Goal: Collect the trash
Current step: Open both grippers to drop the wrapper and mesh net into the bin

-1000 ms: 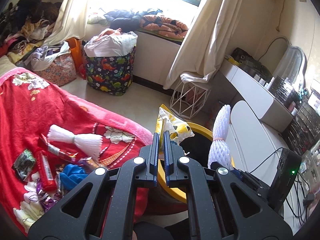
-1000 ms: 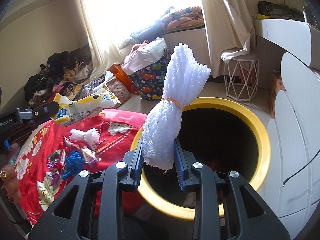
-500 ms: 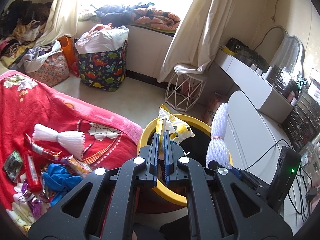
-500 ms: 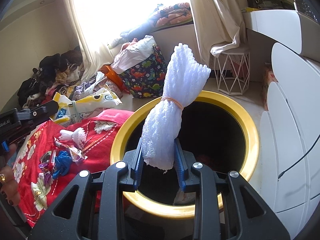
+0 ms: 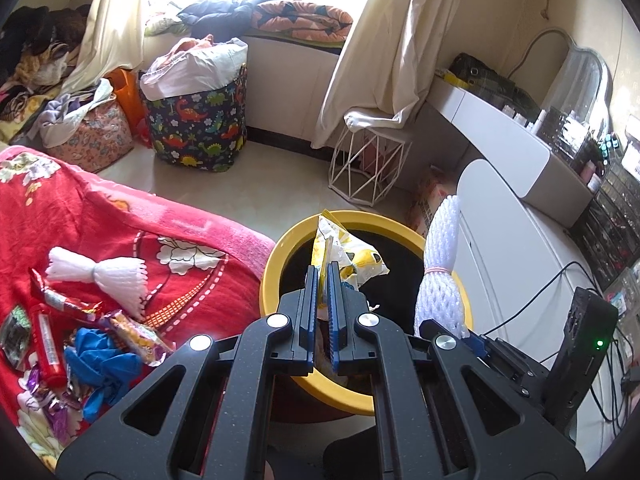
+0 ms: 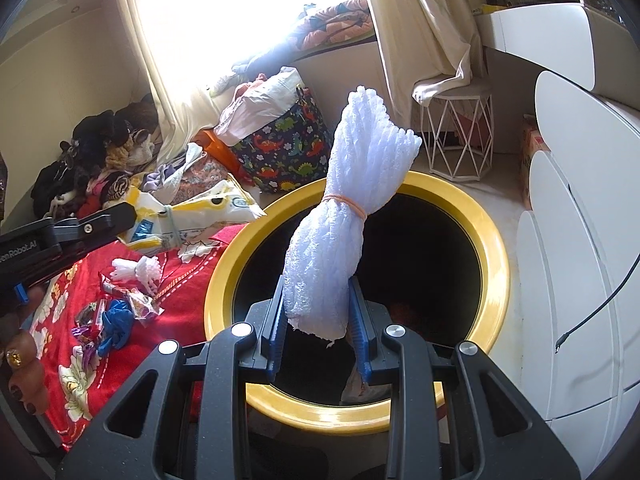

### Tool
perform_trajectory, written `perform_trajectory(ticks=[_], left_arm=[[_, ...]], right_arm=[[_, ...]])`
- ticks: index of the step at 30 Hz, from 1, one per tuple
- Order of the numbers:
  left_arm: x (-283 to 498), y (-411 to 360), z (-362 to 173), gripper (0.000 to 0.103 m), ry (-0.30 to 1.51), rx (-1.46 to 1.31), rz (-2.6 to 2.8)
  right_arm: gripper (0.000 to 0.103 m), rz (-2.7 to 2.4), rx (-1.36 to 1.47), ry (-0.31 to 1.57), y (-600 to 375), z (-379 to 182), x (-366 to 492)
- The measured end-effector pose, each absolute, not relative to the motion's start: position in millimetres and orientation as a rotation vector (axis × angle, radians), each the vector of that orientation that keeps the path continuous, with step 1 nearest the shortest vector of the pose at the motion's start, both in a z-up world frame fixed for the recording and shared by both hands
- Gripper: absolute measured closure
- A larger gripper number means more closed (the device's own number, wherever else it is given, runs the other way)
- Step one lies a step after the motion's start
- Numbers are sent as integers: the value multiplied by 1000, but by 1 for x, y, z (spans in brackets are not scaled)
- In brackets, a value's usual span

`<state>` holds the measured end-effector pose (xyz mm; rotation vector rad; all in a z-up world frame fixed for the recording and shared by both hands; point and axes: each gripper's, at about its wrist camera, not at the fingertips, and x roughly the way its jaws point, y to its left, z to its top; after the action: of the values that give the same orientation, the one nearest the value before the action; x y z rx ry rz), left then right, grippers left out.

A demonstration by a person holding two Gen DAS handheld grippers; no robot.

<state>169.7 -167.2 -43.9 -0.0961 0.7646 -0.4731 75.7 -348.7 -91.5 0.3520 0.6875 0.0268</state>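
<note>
My left gripper [image 5: 322, 276] is shut on a yellow and white plastic bag [image 5: 347, 251], which hangs over the yellow-rimmed trash bin [image 5: 276, 258]. In the right wrist view the same bag [image 6: 200, 216] sticks out of the left gripper at the left edge, beside the bin [image 6: 496, 256]. My right gripper [image 6: 318, 304] is shut on a white foam net bundle [image 6: 344, 216] tied with a rubber band, upright over the bin's dark opening. That bundle [image 5: 442, 264] also shows at the bin's right side in the left wrist view.
A red floral blanket [image 5: 100, 224] lies left of the bin, with another foam net [image 5: 100, 276], snack wrappers [image 5: 136, 336], a red tube [image 5: 48, 348] and a blue glove [image 5: 100, 364] on it. White cabinets [image 6: 580, 264] stand right. A dinosaur-print basket [image 5: 196, 128] and wire stool [image 5: 372, 164] stand behind.
Both grippers moved toward the bin and sank a little; the bin's rim now fills more of each view. The yellow bag now hangs over the opening. Both grips are unchanged.
</note>
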Motion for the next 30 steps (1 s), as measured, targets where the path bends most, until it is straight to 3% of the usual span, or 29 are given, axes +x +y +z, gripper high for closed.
perform_trajectory(ticks=[3,6,8,9,10,14,16,24,30], left_arm=[[172,-170,-47,101,774,-96,-468],[178,-170,-50,100,791,-134,-478],[181,-167,-51,81,798,-159,-465],[181,-164,-51,56,793,-170,-454],[181,-161,-51,48,787,-186,-450],[177,-154,-50,44,779,-201,-432],[175,-149,-50,31,775,-213,-420],[162,-134,-44,14,741,-215,-377],[154,-123,-38,11,711,-203,-351]], right_arm=[[76,28,357,694,-351,-93,77],[65,14,386,712,-355,-97,78],[59,-3,403,721,-360,-100,79],[56,-12,407,724,-361,-102,78],[54,-22,409,726,-362,-102,78],[47,-36,417,720,-365,-102,76],[46,-34,414,716,-363,-101,75],[36,-18,393,685,-357,-92,73],[32,-9,363,665,-344,-83,71]])
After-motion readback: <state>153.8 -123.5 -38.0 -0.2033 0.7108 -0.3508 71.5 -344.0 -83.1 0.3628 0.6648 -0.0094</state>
